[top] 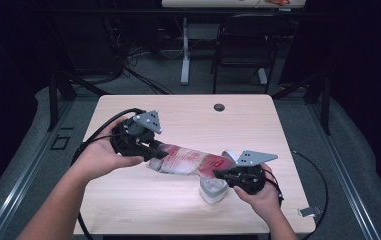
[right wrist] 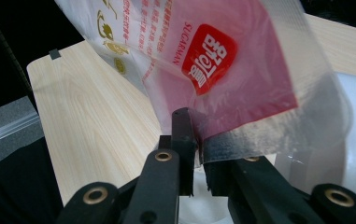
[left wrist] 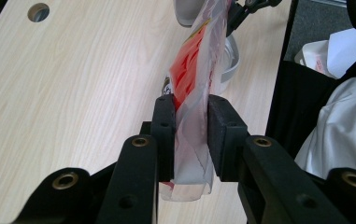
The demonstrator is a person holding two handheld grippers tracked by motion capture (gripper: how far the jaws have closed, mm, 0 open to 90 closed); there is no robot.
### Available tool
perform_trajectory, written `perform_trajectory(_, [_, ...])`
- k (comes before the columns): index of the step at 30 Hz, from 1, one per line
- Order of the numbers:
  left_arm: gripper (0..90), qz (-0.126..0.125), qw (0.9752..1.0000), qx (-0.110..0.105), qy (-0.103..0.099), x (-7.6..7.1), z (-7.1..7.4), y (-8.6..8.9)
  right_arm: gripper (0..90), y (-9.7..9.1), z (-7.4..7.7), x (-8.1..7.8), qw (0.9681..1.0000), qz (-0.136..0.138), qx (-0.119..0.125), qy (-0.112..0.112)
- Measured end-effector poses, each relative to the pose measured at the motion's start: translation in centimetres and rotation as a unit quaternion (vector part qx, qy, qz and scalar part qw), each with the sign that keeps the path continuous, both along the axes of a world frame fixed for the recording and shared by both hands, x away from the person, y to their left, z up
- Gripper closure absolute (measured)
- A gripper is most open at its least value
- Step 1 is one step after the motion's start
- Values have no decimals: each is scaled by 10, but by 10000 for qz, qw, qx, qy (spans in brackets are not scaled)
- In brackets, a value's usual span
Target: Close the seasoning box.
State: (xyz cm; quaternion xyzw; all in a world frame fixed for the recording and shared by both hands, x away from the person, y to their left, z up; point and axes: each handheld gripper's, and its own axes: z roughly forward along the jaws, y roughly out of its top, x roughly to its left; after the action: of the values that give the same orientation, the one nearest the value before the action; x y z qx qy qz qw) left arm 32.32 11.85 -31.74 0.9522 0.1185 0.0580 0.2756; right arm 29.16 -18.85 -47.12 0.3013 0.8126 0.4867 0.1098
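High view: red-and-clear plastic snack bag [top: 190, 161] stretched above the wooden surface [top: 188, 120], left gripper [top: 150, 149] clamped on one end, right gripper [top: 225, 174] pinching the other, likely steadying it over the white container [top: 213, 191].

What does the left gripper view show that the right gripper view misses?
Left gripper view alone: the round cable hole in the light wooden table, and white cloth beside the table edge.
Right gripper view alone: the red square logo patch printed on the bag, and a dark tab at the table corner.
Both: the clear red-printed plastic bag pinched between that hand-held gripper's black jaws, over the table.
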Motion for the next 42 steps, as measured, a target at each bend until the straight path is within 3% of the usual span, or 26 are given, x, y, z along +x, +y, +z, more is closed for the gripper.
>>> perform_trajectory(12, [758, -25, 10000, -11, -72, -1, 3, -2, 888, -1, 1, 0, 9999, 79, 103, 108])
perform_trajectory(42, [752, -115, 9999, 19, -78, 0, 4, -12, 889, -9, 4, -4, 9999, 78, -56, 113])
